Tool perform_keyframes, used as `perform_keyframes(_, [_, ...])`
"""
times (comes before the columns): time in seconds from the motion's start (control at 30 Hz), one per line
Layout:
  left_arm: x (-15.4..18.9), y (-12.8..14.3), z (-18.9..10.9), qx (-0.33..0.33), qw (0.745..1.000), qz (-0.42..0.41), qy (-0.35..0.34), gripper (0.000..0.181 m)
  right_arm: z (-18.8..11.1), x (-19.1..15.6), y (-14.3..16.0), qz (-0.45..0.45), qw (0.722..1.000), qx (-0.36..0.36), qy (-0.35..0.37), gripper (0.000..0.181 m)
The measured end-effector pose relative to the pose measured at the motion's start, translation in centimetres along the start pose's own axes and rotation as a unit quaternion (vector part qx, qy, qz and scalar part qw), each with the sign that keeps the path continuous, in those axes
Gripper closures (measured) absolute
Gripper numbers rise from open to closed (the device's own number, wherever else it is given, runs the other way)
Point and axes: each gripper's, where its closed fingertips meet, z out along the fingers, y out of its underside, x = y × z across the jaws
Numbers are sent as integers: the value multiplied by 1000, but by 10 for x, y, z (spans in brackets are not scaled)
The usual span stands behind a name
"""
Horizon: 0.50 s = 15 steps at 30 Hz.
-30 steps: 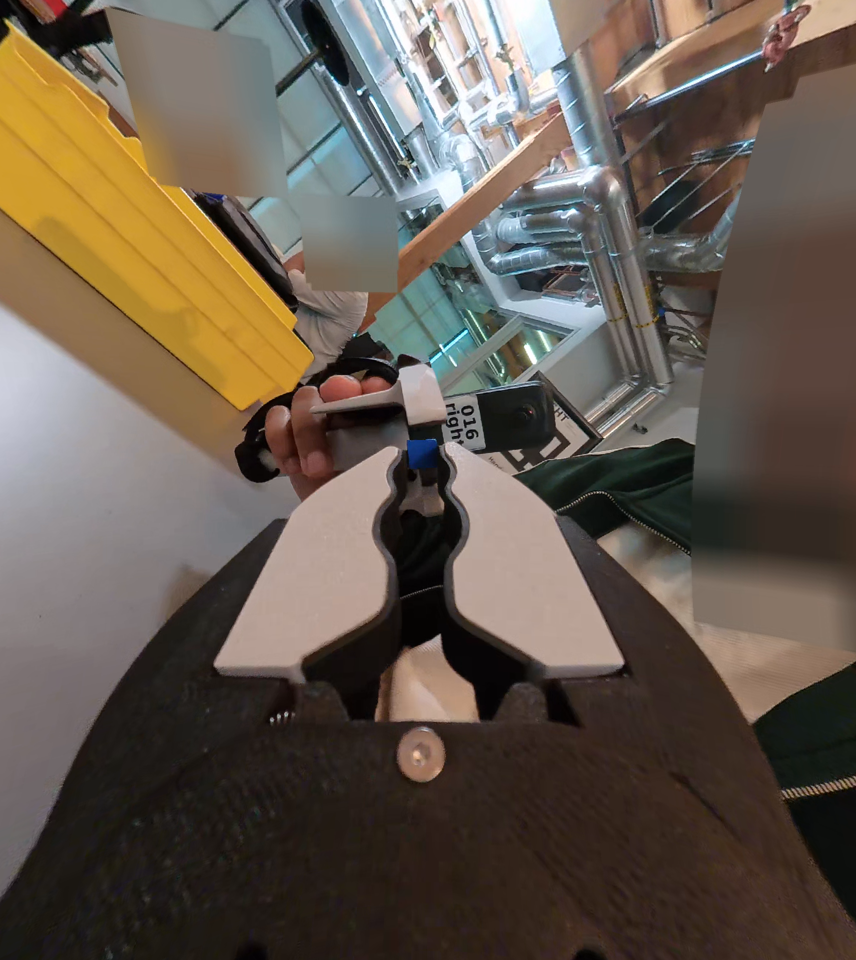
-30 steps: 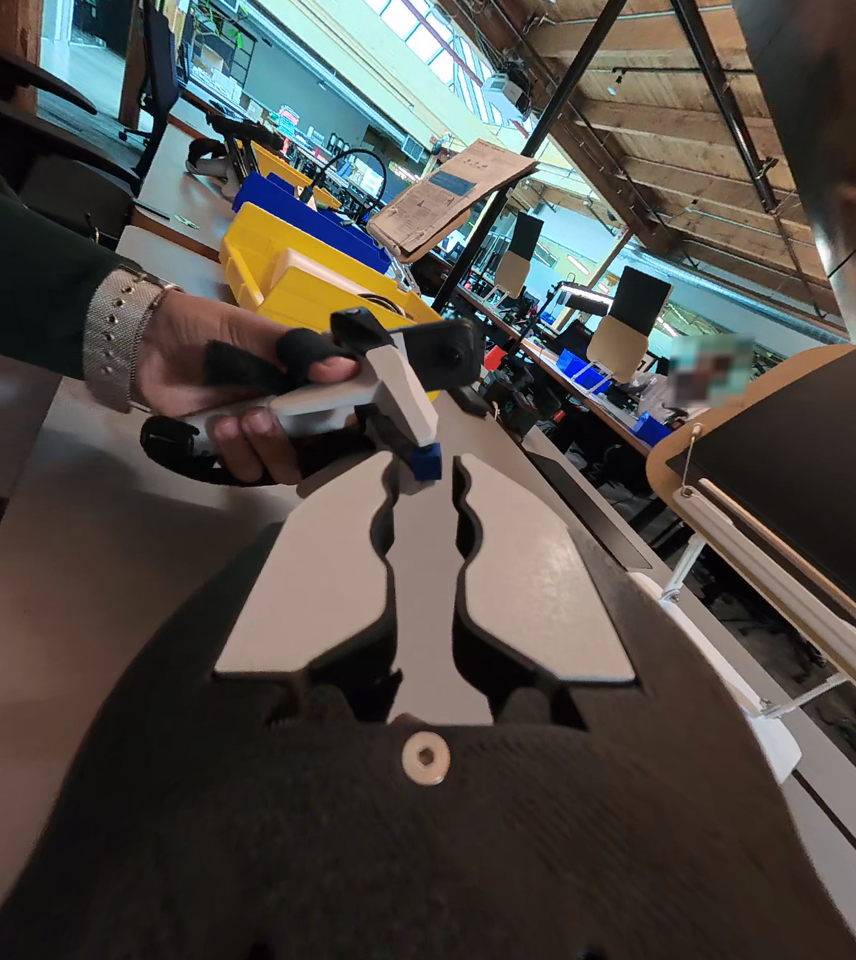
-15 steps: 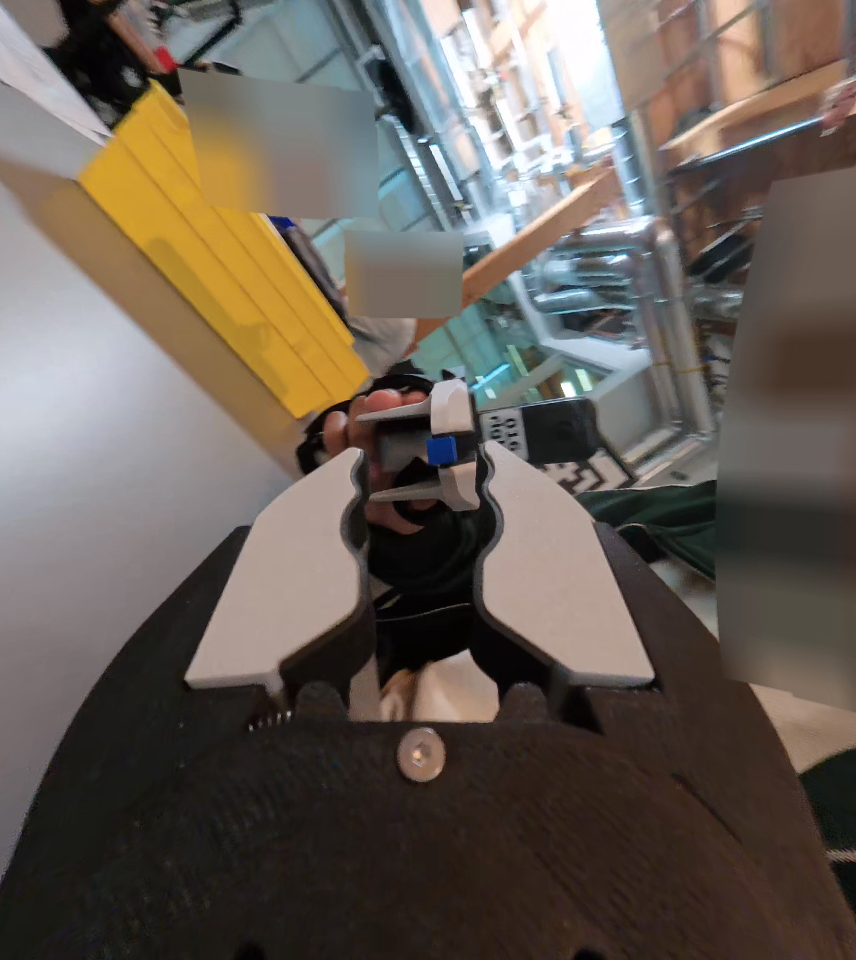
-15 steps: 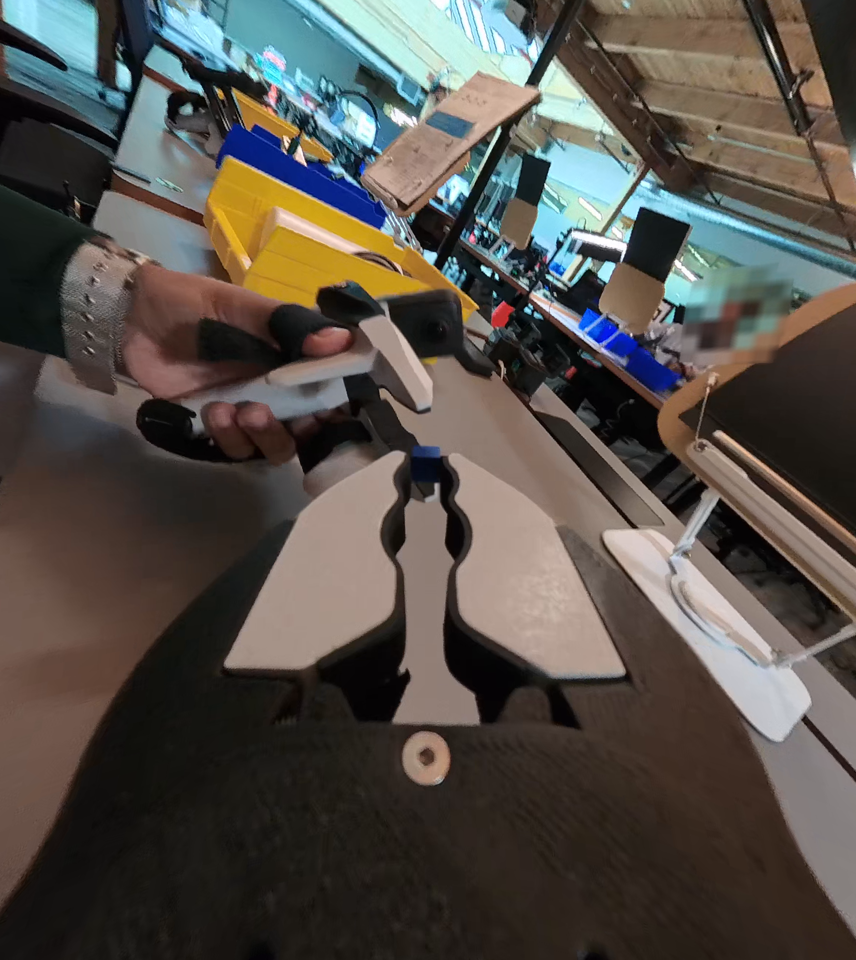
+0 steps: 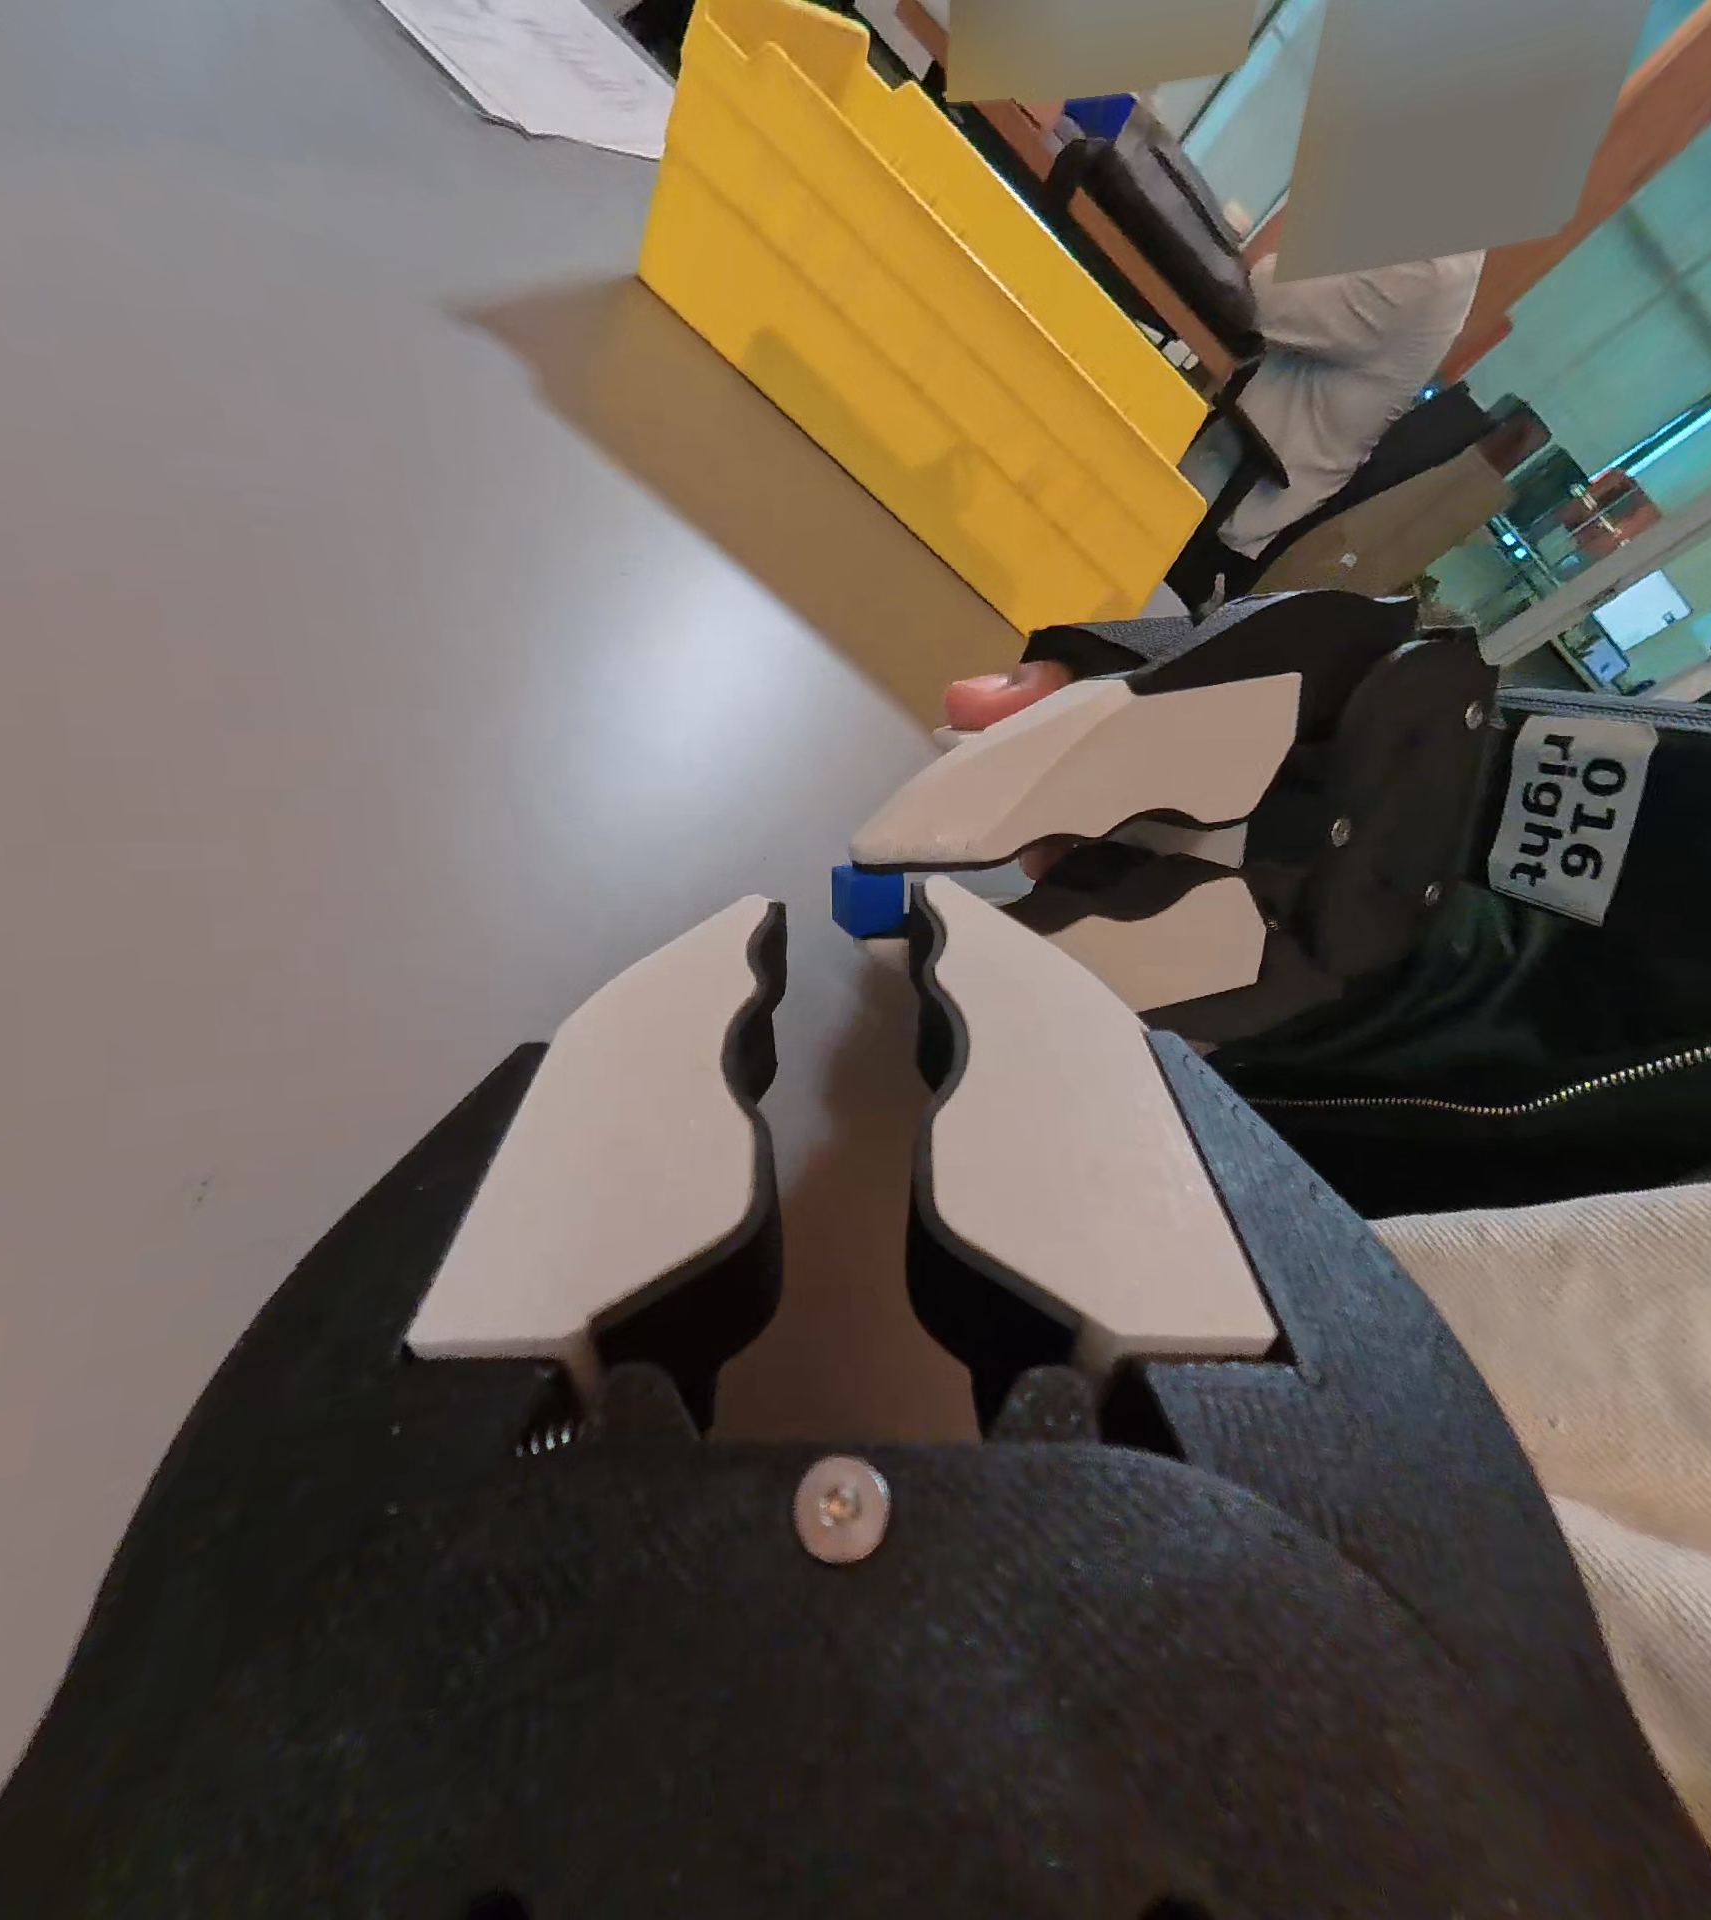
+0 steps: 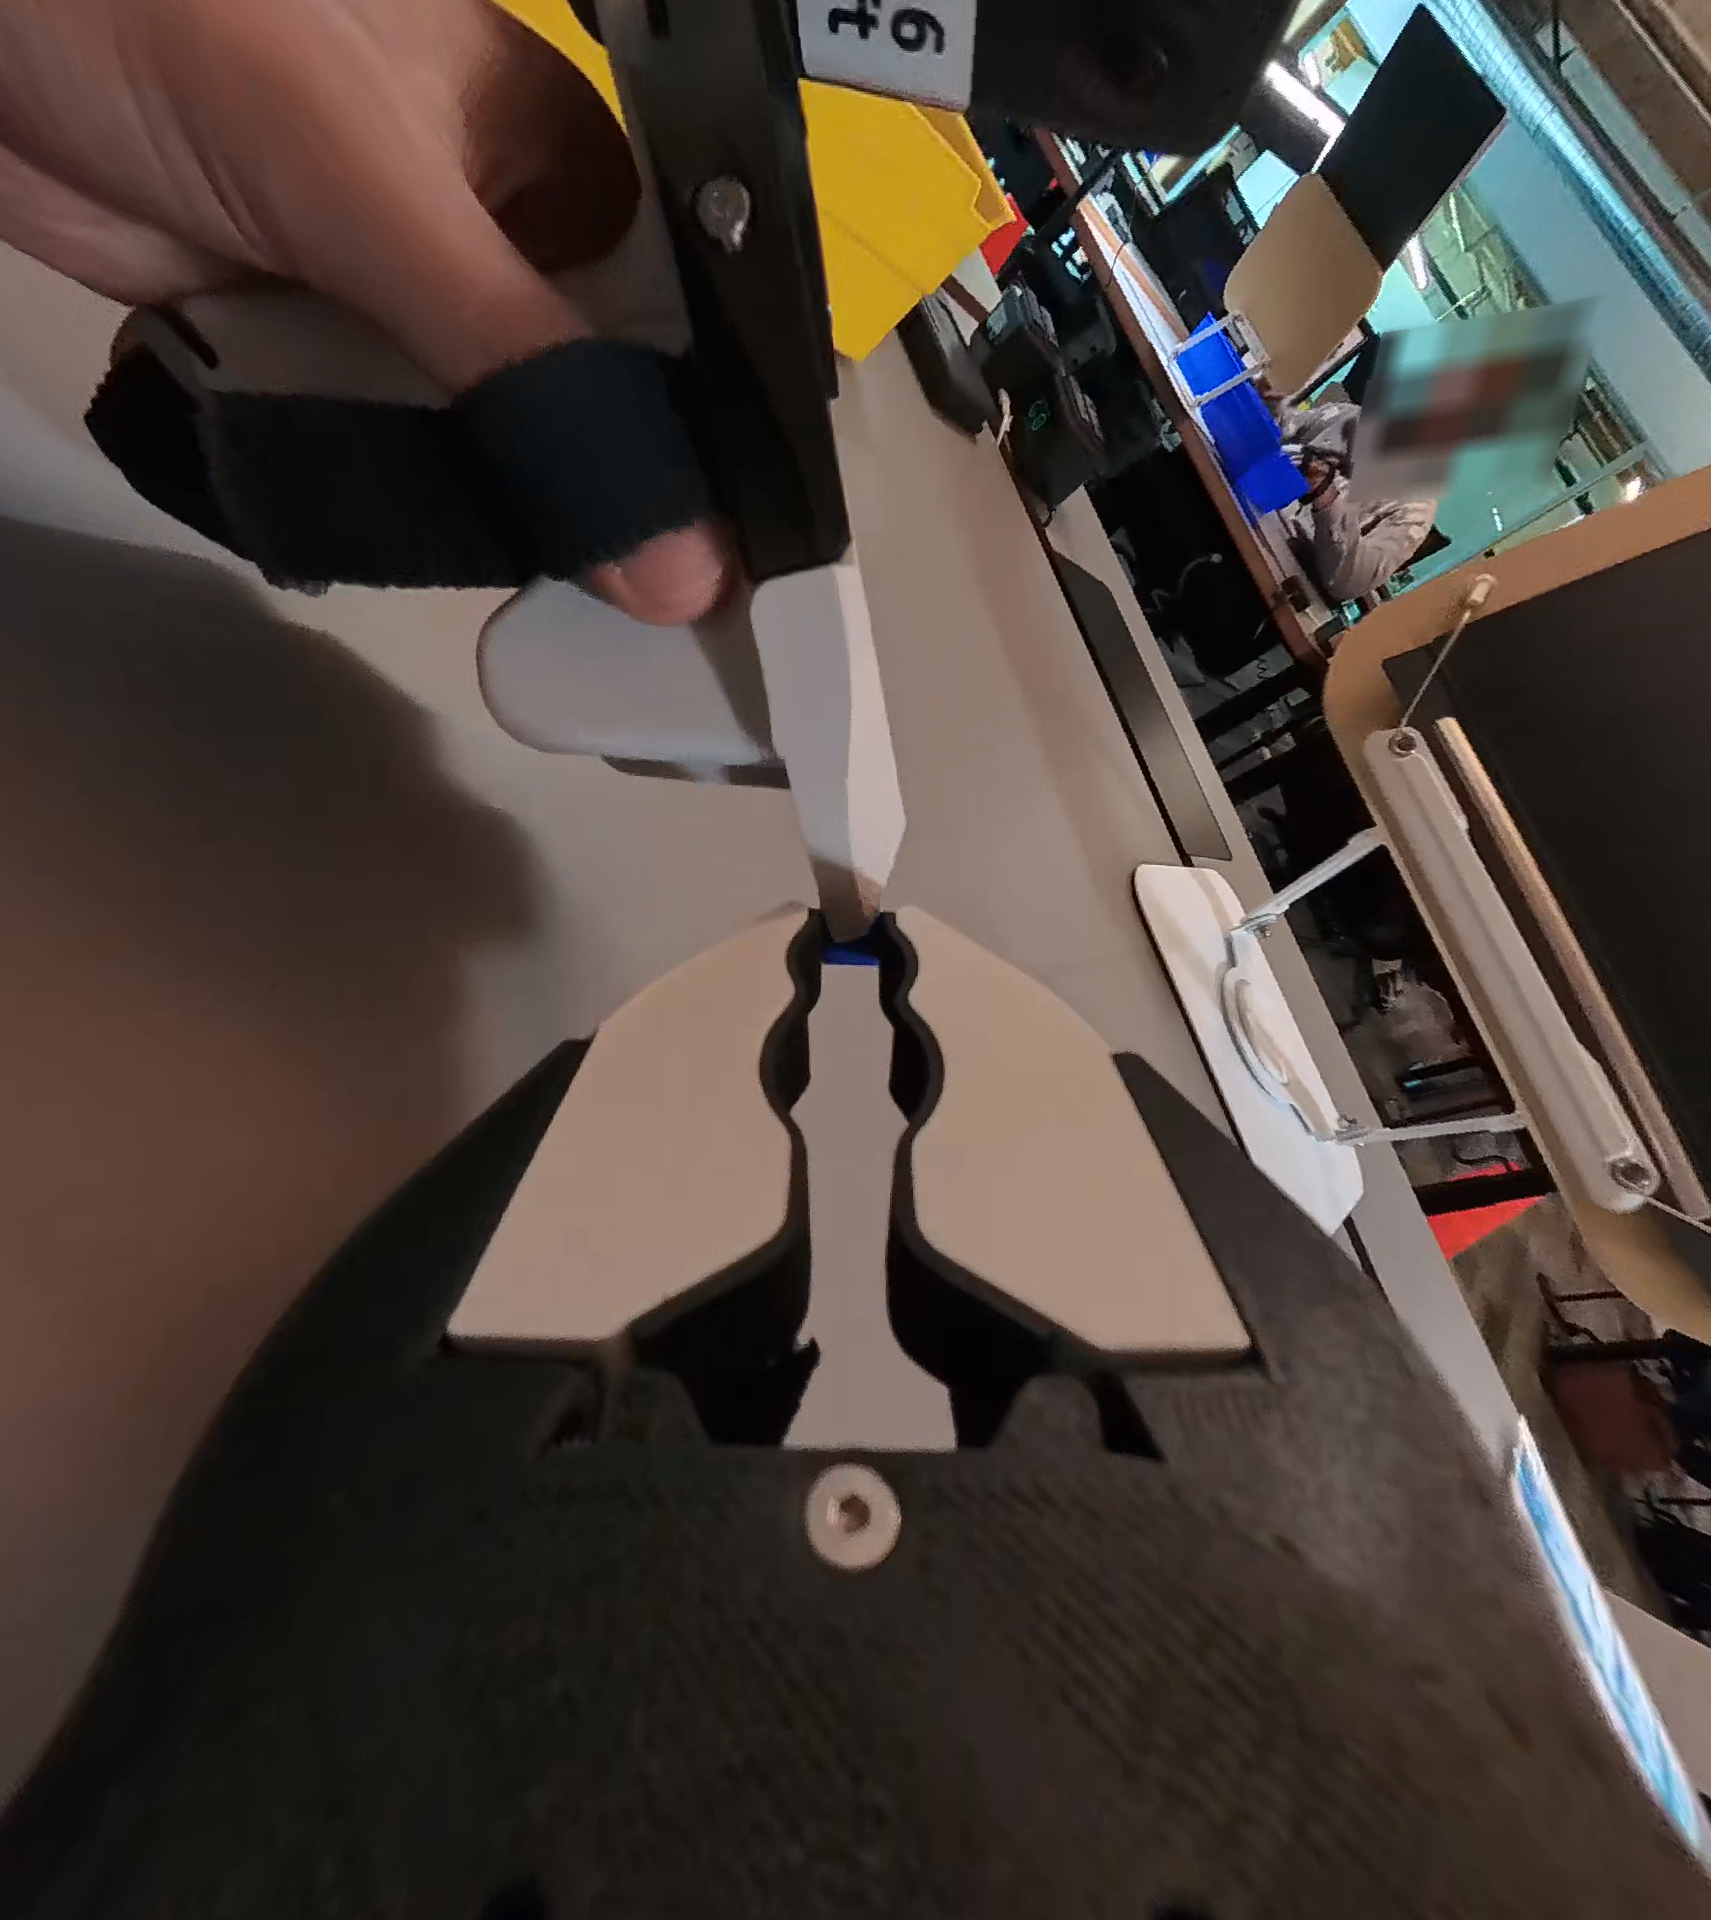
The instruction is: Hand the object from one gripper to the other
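Handed over within the last second. Small blue plastic cube (image 5: 866, 902), pinched a second ago in the left gripper (image 5: 846, 920), now clamped at the very tips of the right gripper (image 5: 895, 891). Same seen from the right wrist view: narrow grip, blue cube (image 6: 849, 954) wedged between the tips of the right gripper (image 6: 849, 935). Left gripper now parted and empty, drawn back, tips just beside the cube, not touching as far as can be told. Cube held above the grey tabletop (image 5: 207, 520), not resting on it.

Judged from this: transfer itself complete, only the separating of the two tools left. Shallow hold at the tips, so some risk of a slip if knocked.

Large yellow plastic bin (image 5: 913, 343) far across the table, to the right; only its outer wall shown, contents hidden. Same in the right wrist view, yellow bin (image 6: 892, 208) mostly covered. Small blue bins (image 6: 1235, 416) farther off on another bench; contents too small to tell.
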Motion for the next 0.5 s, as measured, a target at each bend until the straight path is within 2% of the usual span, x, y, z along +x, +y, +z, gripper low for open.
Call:
perform_keyframes(0.03, [0, 1, 1, -3, 1000, 1, -3, 157, 1, -1, -1, -1, 1000, -1, 1, 171])
perform_keyframes(0.13, [1, 4, 2, -14, 1000, 7, -7, 167, 3, -3, 2, -15, 1000, -19, 5, 171])
perform_keyframes(0.3, [0, 1, 0, -3, 1000, 0, 4, 169, 5, -3, 2, -3, 1000, -6, 3, 169])
perform_keyframes(0.4, [7, -10, -7, 41, 997, -25, 56, 170, 6, 4, 1, 61, 998, 30, -3, 135])
perform_keyframes(0.5, [12, -20, -16, 84, 989, -42, 111, 170, 0, 13, -7, 173, 980, 92, -35, 122])
